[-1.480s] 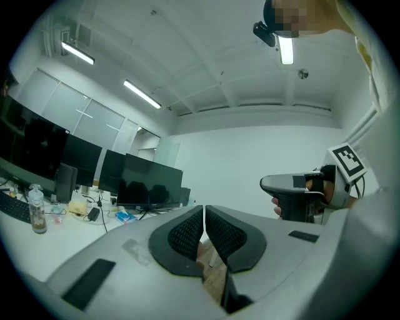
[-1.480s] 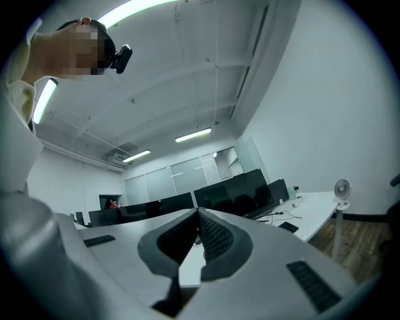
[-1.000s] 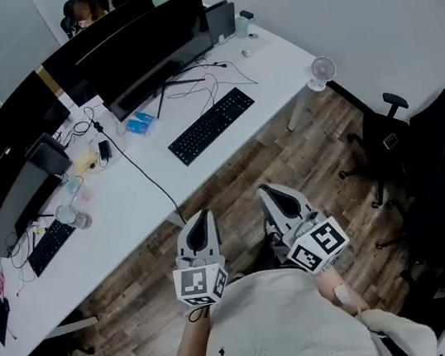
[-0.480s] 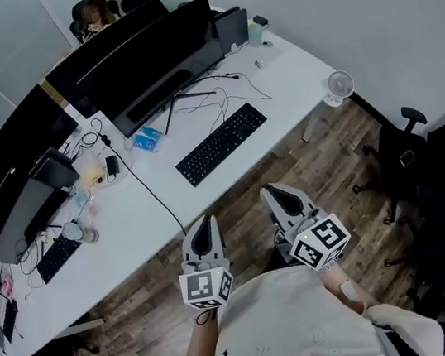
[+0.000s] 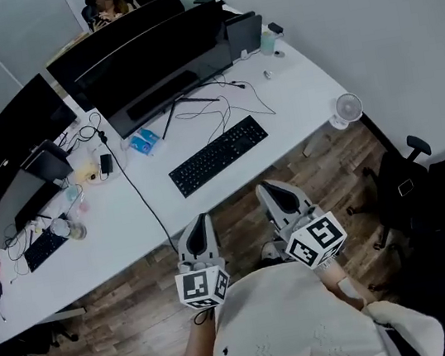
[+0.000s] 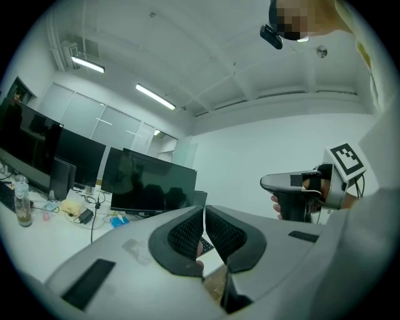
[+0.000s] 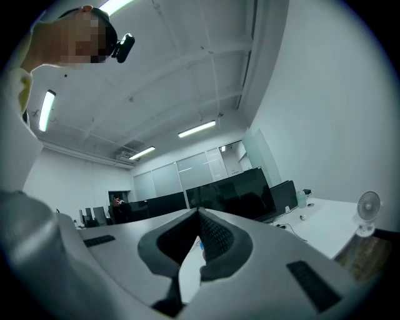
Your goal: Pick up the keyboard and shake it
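A black keyboard (image 5: 218, 154) lies at an angle on the white desk (image 5: 133, 221), in front of a wide dark monitor (image 5: 156, 66). My left gripper (image 5: 199, 224) and right gripper (image 5: 275, 196) are held close to my body over the wooden floor, short of the desk's near edge and well apart from the keyboard. Both are shut with nothing between the jaws. In the left gripper view the left gripper (image 6: 204, 214) shows its pads pressed together, and the right gripper (image 6: 294, 183) appears beside it. The right gripper (image 7: 199, 220) in its own view also has its pads closed.
More monitors (image 5: 21, 129), cables, a blue packet (image 5: 144, 143), a second keyboard (image 5: 45, 245) and small items crowd the desk's left. A small white fan (image 5: 347, 109) stands at the desk's right corner. Black office chairs (image 5: 435, 199) stand to the right on the wooden floor (image 5: 135, 312).
The head view has shifted, so the desk and keyboard sit a little differently in frame. Both grippers stay shut and hold their place in front of my body.
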`<state>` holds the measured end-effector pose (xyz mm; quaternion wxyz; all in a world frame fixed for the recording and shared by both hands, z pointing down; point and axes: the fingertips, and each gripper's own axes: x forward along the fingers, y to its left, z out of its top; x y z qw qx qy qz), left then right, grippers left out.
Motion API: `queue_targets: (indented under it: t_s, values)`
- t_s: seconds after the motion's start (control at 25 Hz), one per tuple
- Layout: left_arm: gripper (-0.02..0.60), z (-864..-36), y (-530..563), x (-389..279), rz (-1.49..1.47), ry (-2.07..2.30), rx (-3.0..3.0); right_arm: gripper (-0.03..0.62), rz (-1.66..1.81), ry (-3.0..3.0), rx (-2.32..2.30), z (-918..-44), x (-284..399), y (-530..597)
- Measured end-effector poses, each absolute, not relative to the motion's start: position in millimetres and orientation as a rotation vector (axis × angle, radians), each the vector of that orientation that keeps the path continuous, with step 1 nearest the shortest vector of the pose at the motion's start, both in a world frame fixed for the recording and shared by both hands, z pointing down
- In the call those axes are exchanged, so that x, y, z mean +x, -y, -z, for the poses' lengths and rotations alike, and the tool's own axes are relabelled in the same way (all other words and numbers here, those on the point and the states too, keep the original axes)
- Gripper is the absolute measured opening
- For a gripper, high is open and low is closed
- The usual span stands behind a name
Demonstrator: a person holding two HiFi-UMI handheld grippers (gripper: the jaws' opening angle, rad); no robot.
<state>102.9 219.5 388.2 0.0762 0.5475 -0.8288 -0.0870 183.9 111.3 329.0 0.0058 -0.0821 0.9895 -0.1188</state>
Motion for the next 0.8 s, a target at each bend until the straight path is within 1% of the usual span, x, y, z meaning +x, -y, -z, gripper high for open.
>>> queue_targets:
  t_s: [0.36, 0.8]
  values:
    - [0.020, -388, -155, 112, 0.297, 2.539, 1.560, 0.002, 0.353, -3.112, -0.184, -327, 192, -43]
    - [0.020, -390, -110, 125, 0.248, 2.549, 1.535, 0.002, 0.468, -3.120, -0.183, -347, 197, 4]
